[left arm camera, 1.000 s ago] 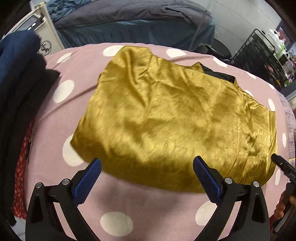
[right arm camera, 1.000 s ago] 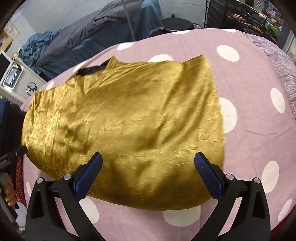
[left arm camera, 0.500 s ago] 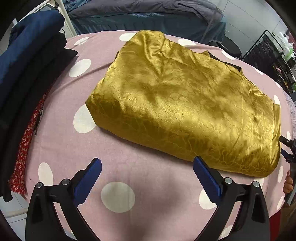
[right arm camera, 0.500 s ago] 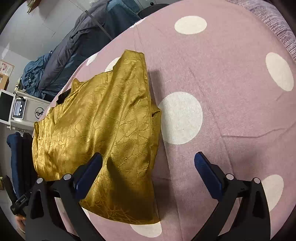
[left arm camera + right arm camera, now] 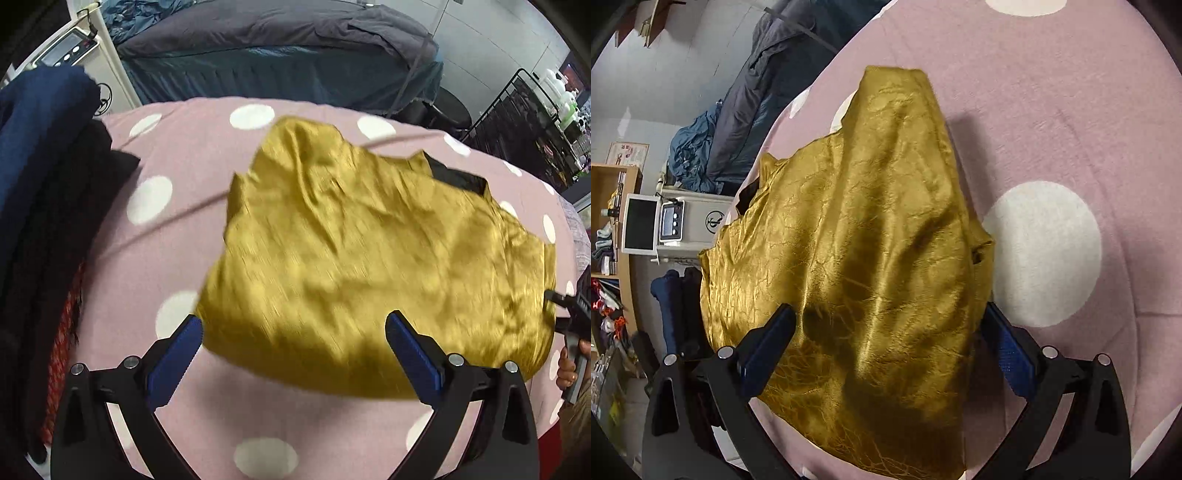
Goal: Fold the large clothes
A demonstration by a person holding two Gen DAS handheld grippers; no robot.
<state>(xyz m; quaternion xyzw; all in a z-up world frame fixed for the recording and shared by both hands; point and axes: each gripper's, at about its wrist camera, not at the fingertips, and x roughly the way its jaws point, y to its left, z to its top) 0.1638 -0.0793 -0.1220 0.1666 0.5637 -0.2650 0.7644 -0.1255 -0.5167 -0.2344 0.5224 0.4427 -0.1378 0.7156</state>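
Gold satin with a crackled sheen, the folded garment (image 5: 388, 258) lies on a pink tablecloth (image 5: 177, 258) with white polka dots, near the right side of the table in the left wrist view. A black collar or lining (image 5: 458, 179) peeks from its far edge. The cloth is thin, slippery-looking and full of soft creases; it is bunched into a rough rectangle, not a crisp one.

The left gripper (image 5: 293, 345) hovers over the near edge with its blue-padded jaws wide apart, holding nothing. The right gripper (image 5: 886, 332) sits low over the garment's near right end, jaws also spread, the fabric mounded between them and apparently against the pads; nothing is pinched.

Judged from this, the step in hand is a further fold or a tidying of an already folded bundle. The next move calls for closing on an edge through all layers, since satin this smooth would likely slide apart if only the top ply were taken.

Dark blue and black clothes (image 5: 48, 166) are piled at the left. A bed with grey covers (image 5: 277, 40) stands beyond.
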